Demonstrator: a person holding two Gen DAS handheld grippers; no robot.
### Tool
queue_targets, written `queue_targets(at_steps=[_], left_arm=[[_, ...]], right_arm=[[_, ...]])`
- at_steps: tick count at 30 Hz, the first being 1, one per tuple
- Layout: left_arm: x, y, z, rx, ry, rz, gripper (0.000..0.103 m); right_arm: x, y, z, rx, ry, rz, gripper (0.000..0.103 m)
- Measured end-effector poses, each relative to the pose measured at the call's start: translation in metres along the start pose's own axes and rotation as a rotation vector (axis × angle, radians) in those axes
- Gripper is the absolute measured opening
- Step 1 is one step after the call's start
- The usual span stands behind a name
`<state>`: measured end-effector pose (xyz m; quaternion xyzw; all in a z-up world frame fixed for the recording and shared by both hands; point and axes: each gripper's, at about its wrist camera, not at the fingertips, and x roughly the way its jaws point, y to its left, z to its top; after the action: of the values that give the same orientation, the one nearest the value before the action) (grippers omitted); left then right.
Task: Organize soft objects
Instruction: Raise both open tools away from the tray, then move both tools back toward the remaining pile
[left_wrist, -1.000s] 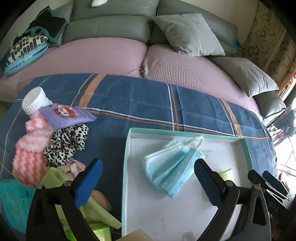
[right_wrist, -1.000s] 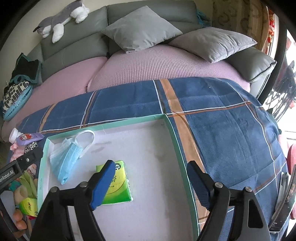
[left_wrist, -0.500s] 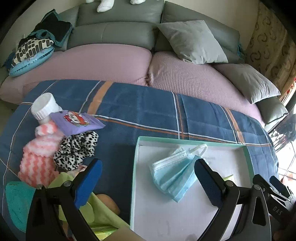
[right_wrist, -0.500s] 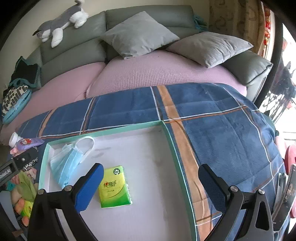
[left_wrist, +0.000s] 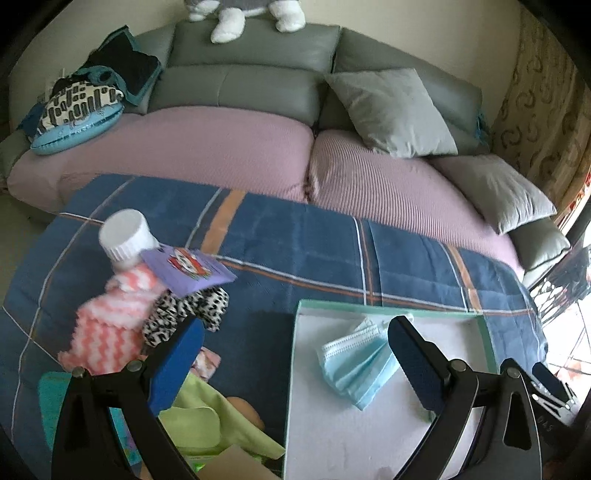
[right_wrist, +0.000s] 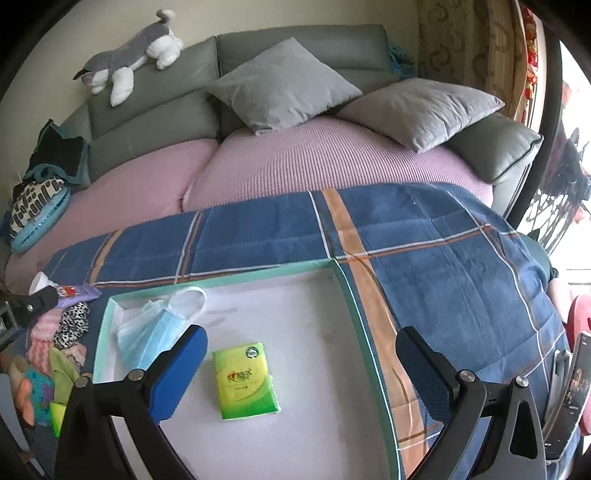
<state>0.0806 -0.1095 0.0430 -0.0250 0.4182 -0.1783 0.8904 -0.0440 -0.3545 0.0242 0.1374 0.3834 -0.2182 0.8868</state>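
Both grippers spread wide, holding nothing. Right gripper (right_wrist: 299, 365) above green tissue pack (right_wrist: 246, 380) lying in white tray (right_wrist: 354, 302). Pile of soft things (left_wrist: 147, 317) left of tray, beside left gripper (left_wrist: 295, 354), the nearer one.

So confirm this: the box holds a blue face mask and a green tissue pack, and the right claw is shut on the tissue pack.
Not quite. The box does hold the blue face mask and the green tissue pack, but the right claw is open and empty; the pack lies flat on the box floor, untouched. The right wrist view shows it.
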Motion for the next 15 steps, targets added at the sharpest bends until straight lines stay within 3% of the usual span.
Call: queue_targets(at_steps=[8, 15], left_arm=[[-0.032, 0.032, 0.013, -0.059, -0.067, 0.020, 0.100], [-0.065, 0.083, 0.020, -0.146, -0.141, 0.112, 0.100]], right_arm=[[-0.004, 0.020, 0.000, -0.033, -0.006, 0.019, 0.103], [-0.008, 0.039, -0.001, -0.024, 0.001, 0.109, 0.103]])
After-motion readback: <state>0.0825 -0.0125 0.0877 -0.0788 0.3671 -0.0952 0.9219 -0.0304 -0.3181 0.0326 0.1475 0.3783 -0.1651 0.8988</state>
